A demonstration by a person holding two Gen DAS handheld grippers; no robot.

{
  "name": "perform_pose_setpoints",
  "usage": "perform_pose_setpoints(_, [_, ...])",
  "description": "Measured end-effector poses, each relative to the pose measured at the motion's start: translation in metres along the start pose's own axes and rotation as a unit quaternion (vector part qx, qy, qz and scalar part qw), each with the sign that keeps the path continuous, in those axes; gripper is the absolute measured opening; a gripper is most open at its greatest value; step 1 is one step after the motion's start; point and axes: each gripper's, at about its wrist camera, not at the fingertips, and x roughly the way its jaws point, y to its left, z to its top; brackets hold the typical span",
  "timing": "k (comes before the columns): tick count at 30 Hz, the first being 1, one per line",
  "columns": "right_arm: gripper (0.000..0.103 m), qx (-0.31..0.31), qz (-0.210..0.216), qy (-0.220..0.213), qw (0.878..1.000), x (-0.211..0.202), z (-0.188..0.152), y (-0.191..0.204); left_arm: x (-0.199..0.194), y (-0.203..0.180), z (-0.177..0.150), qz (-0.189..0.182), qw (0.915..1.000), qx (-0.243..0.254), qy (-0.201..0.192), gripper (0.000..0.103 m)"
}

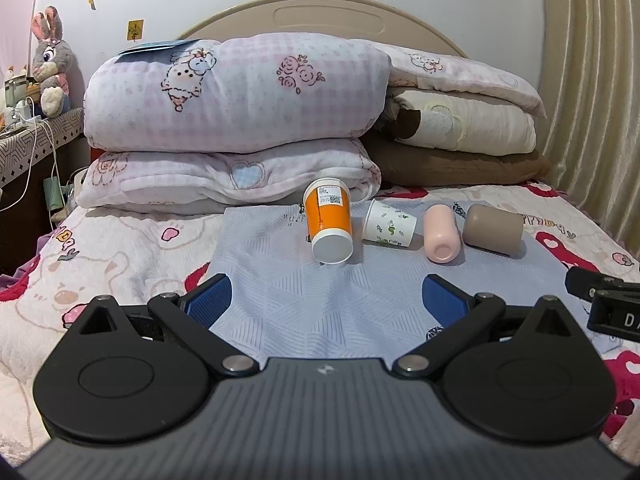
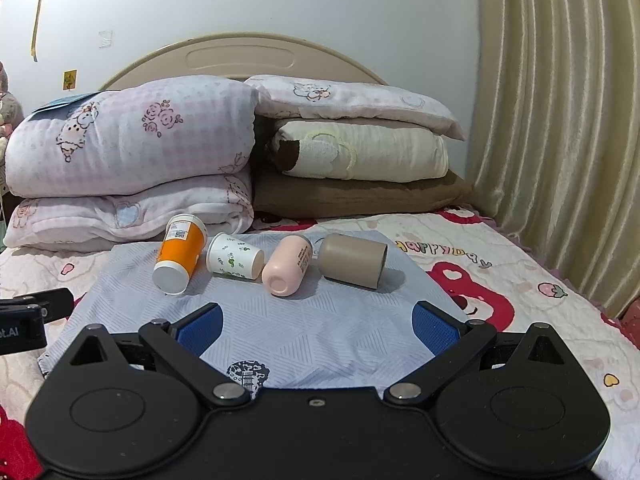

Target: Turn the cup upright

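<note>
Several cups lie on their sides in a row on a pale blue cloth (image 1: 320, 300) (image 2: 320, 328). From left: an orange cup (image 1: 328, 220) (image 2: 178, 254), a white paper cup with green leaf print (image 1: 389, 225) (image 2: 234, 257), a pink cup (image 1: 442, 232) (image 2: 286, 265), and a taupe cup (image 1: 493, 230) (image 2: 353, 261). My left gripper (image 1: 326, 300) is open and empty, short of the orange cup. My right gripper (image 2: 318, 326) is open and empty, short of the pink cup.
Folded quilts and pillows (image 1: 240, 120) (image 2: 352, 152) are stacked behind the cups against the headboard (image 1: 320, 16). A curtain (image 2: 552, 140) hangs on the right. A bedside table with a plush rabbit (image 1: 50, 64) stands at left. The cartoon-print bedspread (image 2: 520, 280) surrounds the cloth.
</note>
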Motion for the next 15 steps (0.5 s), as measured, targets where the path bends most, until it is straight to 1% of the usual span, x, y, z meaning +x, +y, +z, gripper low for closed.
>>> perform_pose_setpoints(3, [0.102,0.002,0.001,0.002,1.000,0.000,0.000,-0.002,-0.002,0.000,0.000,-0.003,0.9999,0.000,0.017,0.103])
perform_pose_setpoints(5, [0.102,0.001,0.013,0.008,1.000,-0.001,0.003,-0.002,-0.004,0.001,0.003,-0.008,0.9992,-0.004,0.038,0.103])
perform_pose_setpoints(6, [0.102,-0.002,0.027,0.013,1.000,-0.003,0.004,-0.004,-0.004,0.002,0.006,-0.017,0.9978,-0.016,0.062,0.103])
perform_pose_setpoints(7, [0.102,-0.005,0.044,0.020,0.999,-0.003,0.006,-0.006,-0.006,0.002,0.009,-0.021,0.9970,-0.015,0.073,0.103])
perform_pose_setpoints(9, [0.102,0.003,0.082,0.050,0.995,0.001,0.009,-0.010,-0.006,0.005,0.019,-0.033,0.9934,-0.020,0.108,0.103])
perform_pose_setpoints(10, [0.102,0.009,0.104,0.069,0.992,0.006,0.012,-0.012,-0.007,0.006,0.025,-0.035,0.9923,-0.013,0.118,0.103])
perform_pose_setpoints(12, [0.102,0.008,0.125,0.085,0.988,0.010,0.016,-0.010,-0.005,0.004,0.035,-0.022,0.9926,0.024,0.117,0.103])
perform_pose_setpoints(14, [0.102,-0.013,0.126,0.083,0.988,0.011,0.023,-0.003,-0.001,0.002,0.048,-0.027,0.9910,0.055,0.119,0.103])
perform_pose_setpoints(15, [0.102,-0.030,0.135,0.080,0.987,0.011,0.029,0.001,0.001,0.003,0.053,-0.033,0.9910,0.059,0.115,0.103])
